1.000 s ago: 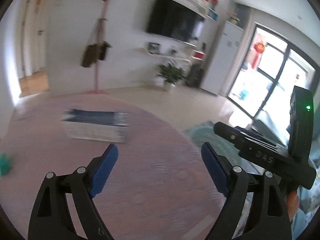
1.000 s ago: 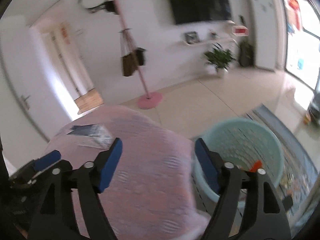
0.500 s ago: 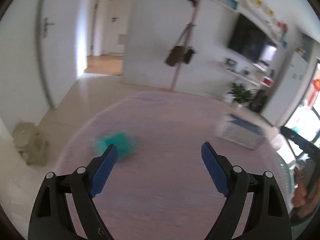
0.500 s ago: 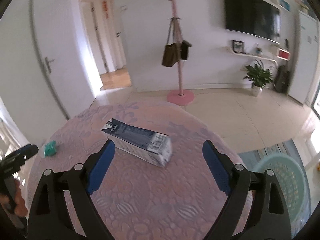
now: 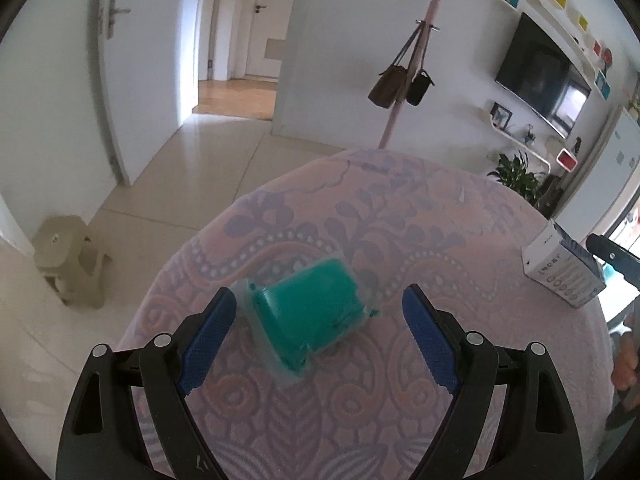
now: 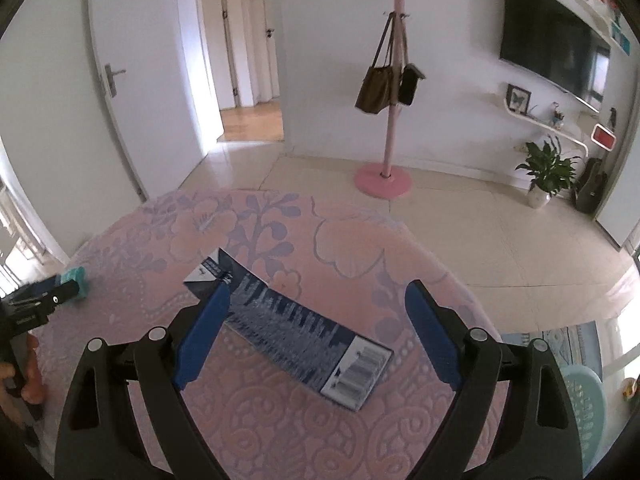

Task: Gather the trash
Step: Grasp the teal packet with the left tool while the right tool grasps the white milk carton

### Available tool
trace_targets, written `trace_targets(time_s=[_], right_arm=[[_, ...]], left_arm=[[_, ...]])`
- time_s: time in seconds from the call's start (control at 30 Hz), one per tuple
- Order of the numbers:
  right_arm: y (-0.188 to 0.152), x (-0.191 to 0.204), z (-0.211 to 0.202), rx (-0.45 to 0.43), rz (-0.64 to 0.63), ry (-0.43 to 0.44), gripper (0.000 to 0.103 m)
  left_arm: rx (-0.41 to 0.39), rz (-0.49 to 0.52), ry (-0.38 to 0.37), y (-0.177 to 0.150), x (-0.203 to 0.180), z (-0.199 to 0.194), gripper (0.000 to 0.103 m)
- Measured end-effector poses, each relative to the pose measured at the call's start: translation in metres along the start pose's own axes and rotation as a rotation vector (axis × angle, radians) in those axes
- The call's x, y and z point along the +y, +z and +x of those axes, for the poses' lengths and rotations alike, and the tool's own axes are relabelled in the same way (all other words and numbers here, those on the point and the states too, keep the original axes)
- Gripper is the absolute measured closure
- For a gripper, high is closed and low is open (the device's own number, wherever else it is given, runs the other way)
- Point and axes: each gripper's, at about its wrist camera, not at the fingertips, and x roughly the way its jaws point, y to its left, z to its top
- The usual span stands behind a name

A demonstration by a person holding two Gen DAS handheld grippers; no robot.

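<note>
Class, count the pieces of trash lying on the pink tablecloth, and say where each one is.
2. The green packet lies between the open left gripper fingers; the blue-and-white carton lies between the open right gripper fingers. Others may be out of view.

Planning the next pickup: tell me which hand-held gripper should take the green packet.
Left. The left hand-held gripper is open with the green packet between its fingers. The right hand-held gripper is open over the blue carton, far from the packet.
</note>
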Motion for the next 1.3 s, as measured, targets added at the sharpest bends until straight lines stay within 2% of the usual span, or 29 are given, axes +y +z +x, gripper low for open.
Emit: trace_targets(time_s=[0.1,0.17,0.3,0.47,0.67,0.7,0.83,0.9,0.97,1.07,1.13,1.23,1.3], right_arm=[[-0.001,0.001,0.012,0.061,0.003,0.07,0.018],[-0.005,0.006,0.013,0.085,-0.013,0.107,0.018],[-0.014,0.023,0.007,0.103,-0.08,0.127,0.018],[-0.029,0.053,0.001,0.151,-0.172,0.172,0.018],[-0.046,0.072,-0.02,0.173,-0.211,0.307,0.018],[-0.046,0.071,-0.024,0.158,-0.208,0.299,0.018],[-0.038,0.06,-0.023,0.075,-0.219,0.101,0.018],[-0.034,0.053,-0.005,0.103,-0.214,0.057,0.018],[-0.032,0.042,0.012,0.194,-0.145,0.136,0.017],[-0.035,0.041,0.01,0.241,-0.122,0.234,0.017],[-0.043,0.052,0.001,0.265,-0.13,0.27,0.017],[-0.053,0.075,-0.01,0.257,-0.186,0.277,0.017],[-0.058,0.092,-0.008,0.254,-0.203,0.214,0.017]], left_arm=[[0.021,0.022,0.026,0.0,-0.005,0.007,0.025],[0.035,0.03,0.027,-0.004,-0.004,0.009,0.039],[0.034,0.018,0.015,-0.005,0.0,0.009,0.048],[0.008,0.056,0.024,-0.009,-0.008,0.007,0.052],[-0.03,0.113,0.032,-0.013,-0.017,0.0,0.052],[-0.035,0.119,0.03,-0.013,-0.018,0.0,0.052],[-0.053,0.128,0.021,-0.015,-0.019,-0.003,0.052],[-0.059,0.12,0.014,-0.014,-0.017,-0.004,0.052],[-0.062,0.106,0.003,-0.014,-0.013,-0.005,0.052],[-0.061,0.098,-0.005,-0.014,-0.012,-0.005,0.052],[-0.063,0.099,-0.002,-0.014,-0.012,-0.005,0.052],[-0.066,0.099,0.004,-0.013,-0.012,-0.005,0.052],[-0.065,0.097,0.001,-0.012,-0.012,-0.004,0.052]])
